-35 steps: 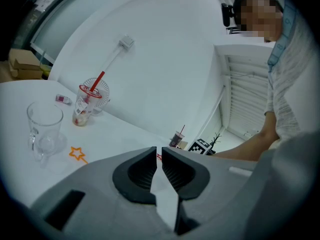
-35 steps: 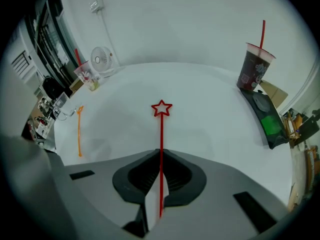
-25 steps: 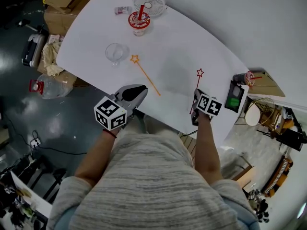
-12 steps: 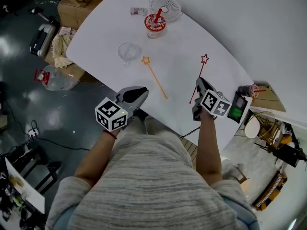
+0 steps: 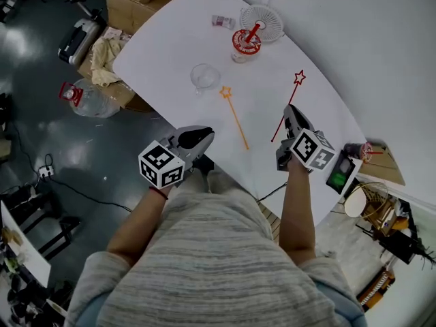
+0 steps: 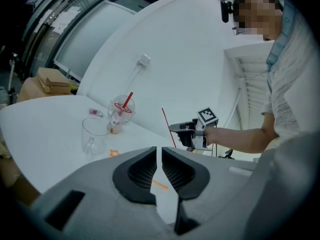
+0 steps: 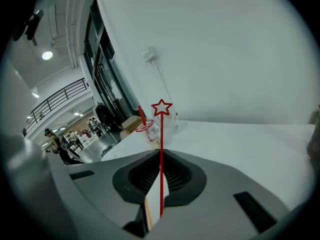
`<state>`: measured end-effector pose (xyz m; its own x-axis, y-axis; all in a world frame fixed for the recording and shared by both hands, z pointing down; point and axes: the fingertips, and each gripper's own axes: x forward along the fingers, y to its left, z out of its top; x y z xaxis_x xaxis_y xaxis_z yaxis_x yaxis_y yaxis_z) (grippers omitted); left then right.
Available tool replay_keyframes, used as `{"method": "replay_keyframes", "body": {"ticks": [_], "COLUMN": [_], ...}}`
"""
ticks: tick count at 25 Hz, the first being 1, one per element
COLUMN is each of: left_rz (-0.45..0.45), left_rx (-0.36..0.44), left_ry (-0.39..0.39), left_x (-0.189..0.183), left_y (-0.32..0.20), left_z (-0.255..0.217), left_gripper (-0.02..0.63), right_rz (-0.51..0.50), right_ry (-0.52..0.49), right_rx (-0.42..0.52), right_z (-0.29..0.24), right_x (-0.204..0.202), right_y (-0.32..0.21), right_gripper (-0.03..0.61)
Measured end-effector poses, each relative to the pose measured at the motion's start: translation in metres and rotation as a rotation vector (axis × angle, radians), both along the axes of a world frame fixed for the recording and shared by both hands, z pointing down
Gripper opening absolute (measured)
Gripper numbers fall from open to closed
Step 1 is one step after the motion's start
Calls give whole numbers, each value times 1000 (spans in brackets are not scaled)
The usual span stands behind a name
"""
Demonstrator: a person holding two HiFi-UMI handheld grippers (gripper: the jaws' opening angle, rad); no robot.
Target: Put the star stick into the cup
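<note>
Head view, near edge: both grippers are at the near rim of the white oval table (image 5: 163, 39).
Left gripper (image 5: 203, 136): jaws drawn together to a hairline gap, nothing between them.
Right gripper (image 5: 289, 112): jaws clamped on the thin red star-tipped stick (image 5: 293, 95). The stick juts past the jaws, star end foremost, and is raised off the table.
Orange star-tipped stick (image 5: 236, 116): lies flat on the table between the grippers, star end toward the cup.
Clear glass cup (image 5: 204, 78): upright, just beside the orange star, well apart from the red stick.
Red-lidded plastic drink cup (image 5: 244, 45): upright, farther back.
White round wire fan (image 5: 263, 20): just beyond the drink cup.
</note>
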<state>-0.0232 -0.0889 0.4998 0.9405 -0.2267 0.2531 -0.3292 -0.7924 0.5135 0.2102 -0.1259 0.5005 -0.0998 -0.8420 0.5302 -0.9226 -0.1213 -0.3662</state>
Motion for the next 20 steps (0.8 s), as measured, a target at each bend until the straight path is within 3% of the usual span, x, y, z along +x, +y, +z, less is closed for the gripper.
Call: {"method": "replay_keyframes", "body": {"ticks": [13, 20], "left_rz": [-93, -134], "left_rx": [7, 2], "left_ry": [-16, -20], "left_x": [-34, -46], "left_y": [-3, -1], "left_z": [-3, -3], "left_gripper": [26, 26], "right_rz": [-159, -254], "right_ry": [-51, -66], "right_rx": [283, 350], "right_z": [-79, -91], "right_x": [-73, -116], "right_y": [-71, -106], "right_gripper": [20, 20]}}
